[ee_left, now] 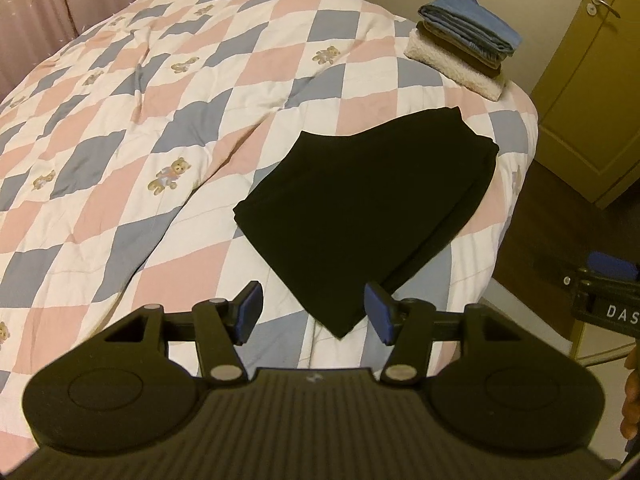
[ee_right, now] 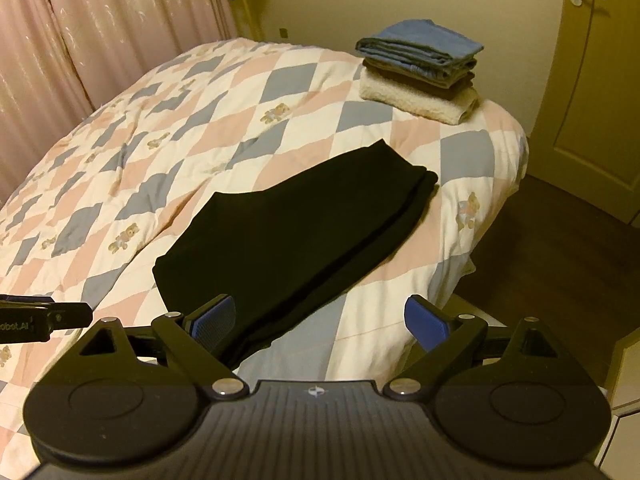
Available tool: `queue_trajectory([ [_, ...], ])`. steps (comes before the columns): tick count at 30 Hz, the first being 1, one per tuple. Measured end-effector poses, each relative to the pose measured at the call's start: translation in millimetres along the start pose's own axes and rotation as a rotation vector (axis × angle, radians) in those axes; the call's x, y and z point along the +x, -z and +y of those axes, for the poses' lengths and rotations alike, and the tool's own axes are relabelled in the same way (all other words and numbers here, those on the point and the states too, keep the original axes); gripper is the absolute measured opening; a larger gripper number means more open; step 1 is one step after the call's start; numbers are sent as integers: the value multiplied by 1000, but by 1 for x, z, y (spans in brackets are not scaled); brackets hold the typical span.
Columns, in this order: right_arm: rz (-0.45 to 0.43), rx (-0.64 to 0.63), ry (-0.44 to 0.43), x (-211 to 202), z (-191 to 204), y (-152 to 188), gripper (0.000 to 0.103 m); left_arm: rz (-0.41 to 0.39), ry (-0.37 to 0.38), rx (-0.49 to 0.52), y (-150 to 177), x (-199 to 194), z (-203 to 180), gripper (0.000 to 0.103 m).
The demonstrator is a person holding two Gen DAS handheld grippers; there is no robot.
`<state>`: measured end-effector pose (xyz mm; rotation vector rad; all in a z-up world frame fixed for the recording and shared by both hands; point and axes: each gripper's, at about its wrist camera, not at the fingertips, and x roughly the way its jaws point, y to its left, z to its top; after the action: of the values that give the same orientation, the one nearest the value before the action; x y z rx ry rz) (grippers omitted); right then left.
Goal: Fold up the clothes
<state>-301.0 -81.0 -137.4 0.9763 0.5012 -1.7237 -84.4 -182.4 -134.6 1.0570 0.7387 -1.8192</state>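
Note:
A folded black garment (ee_left: 360,208) (ee_right: 296,236) lies flat on the quilt near the bed's foot corner. My left gripper (ee_left: 316,314) hovers open just short of the garment's near corner, nothing between its blue pads. My right gripper (ee_right: 320,322) is also open, held above the garment's near end; its left pad overlaps the cloth in the picture, with no grasp. The right gripper's body (ee_left: 604,300) shows at the right edge of the left wrist view, and the left gripper's tip (ee_right: 44,318) at the left edge of the right wrist view.
A stack of folded clothes (ee_left: 466,46) (ee_right: 420,70), blue on top, brown and cream below, sits at the bed's far corner. The checked quilt (ee_left: 160,120) (ee_right: 160,128) covers the bed. Pink curtains (ee_right: 100,32) hang on the left, a door (ee_right: 592,80) stands on the right, with dark floor (ee_right: 540,248) beside the bed.

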Motion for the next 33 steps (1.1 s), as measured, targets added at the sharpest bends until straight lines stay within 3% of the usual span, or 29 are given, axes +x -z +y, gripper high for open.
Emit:
queue_trajectory([
  [6,27,-11,5,10,7,4,95,-1,-4,27,4,15,11,55],
  [9,46,-37,12,19,14,10,95,-51,-33,136,15,32,19,55],
  [16,96,-215,33,49,51,44,95,-178,-207,778,64,104,32,54],
  [20,53,-463,47,75,98,68,94,-295,-282,1274,89,149,40,54],
  [25,4,-802,56,118,162,106,92,-402,-282,1825,112,210,65,55],
  [29,-2,-956,107,160,197,141,89,-475,-258,2103,117,248,90,55],
  [33,-24,-1095,253,196,214,169,90,-569,-242,2215,112,270,103,58],
])
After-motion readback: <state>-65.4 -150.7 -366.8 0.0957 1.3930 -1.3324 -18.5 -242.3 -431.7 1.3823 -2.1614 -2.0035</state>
